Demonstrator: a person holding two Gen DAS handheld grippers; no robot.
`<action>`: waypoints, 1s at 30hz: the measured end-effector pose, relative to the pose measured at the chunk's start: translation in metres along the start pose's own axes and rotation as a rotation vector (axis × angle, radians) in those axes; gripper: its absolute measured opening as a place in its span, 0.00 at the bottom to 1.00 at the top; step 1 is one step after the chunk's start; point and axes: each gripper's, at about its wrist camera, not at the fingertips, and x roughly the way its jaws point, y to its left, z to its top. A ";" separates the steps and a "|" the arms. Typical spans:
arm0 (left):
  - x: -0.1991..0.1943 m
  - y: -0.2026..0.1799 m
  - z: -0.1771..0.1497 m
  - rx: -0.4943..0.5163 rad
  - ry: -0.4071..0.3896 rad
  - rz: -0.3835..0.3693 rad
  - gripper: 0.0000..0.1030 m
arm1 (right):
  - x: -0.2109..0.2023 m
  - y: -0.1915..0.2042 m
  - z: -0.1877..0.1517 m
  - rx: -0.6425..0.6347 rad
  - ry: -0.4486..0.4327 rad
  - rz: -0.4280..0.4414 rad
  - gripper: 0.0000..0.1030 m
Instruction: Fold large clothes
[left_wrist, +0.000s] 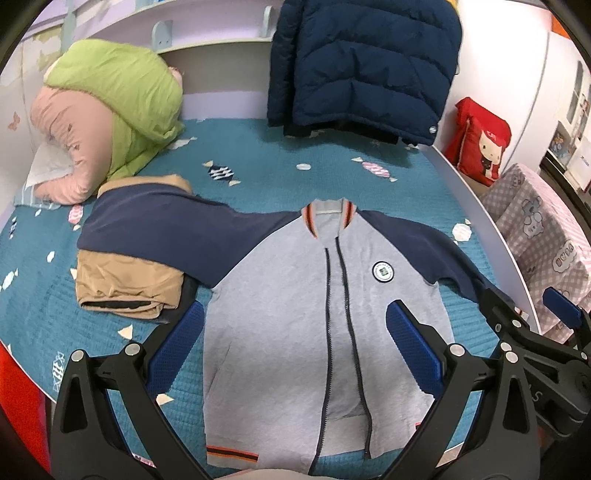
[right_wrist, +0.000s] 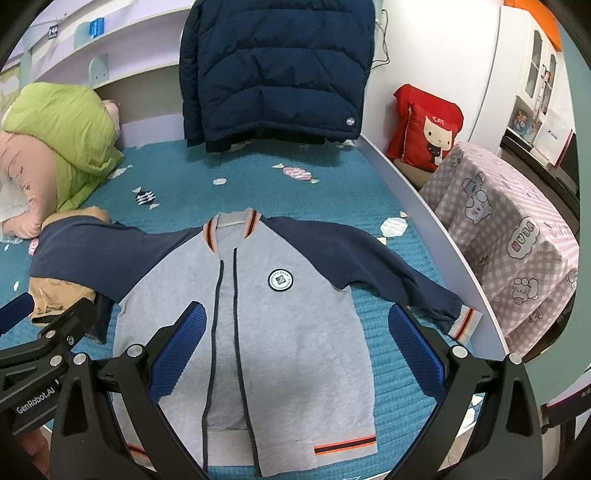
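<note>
A grey zip jacket (left_wrist: 280, 332) with navy sleeves lies face up and spread flat on the teal bedspread (left_wrist: 258, 170). It also shows in the right wrist view (right_wrist: 295, 332). Its left sleeve (left_wrist: 159, 229) drapes over a folded tan garment (left_wrist: 122, 284). Its right sleeve (right_wrist: 388, 266) reaches toward the bed's right edge. My left gripper (left_wrist: 295, 354) hovers open and empty above the jacket's lower body. My right gripper (right_wrist: 295, 354) is open and empty above the jacket too, and shows at the right of the left wrist view (left_wrist: 532, 321).
A navy puffer jacket (left_wrist: 362, 66) hangs at the head of the bed. A green and pink quilt bundle (left_wrist: 110, 114) lies at the back left. A red cushion (right_wrist: 424, 125) and a pink checked cover (right_wrist: 517, 243) stand beyond the bed's right rim (right_wrist: 443, 229).
</note>
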 end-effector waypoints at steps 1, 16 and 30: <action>0.001 0.004 0.000 -0.009 0.006 -0.001 0.96 | 0.002 0.004 0.000 -0.004 0.007 0.007 0.93; 0.030 0.118 0.010 -0.201 0.082 0.082 0.96 | 0.044 0.106 0.037 -0.097 0.081 0.226 0.93; 0.060 0.297 0.030 -0.480 0.087 0.380 0.96 | 0.169 0.211 0.082 -0.147 0.285 0.393 0.32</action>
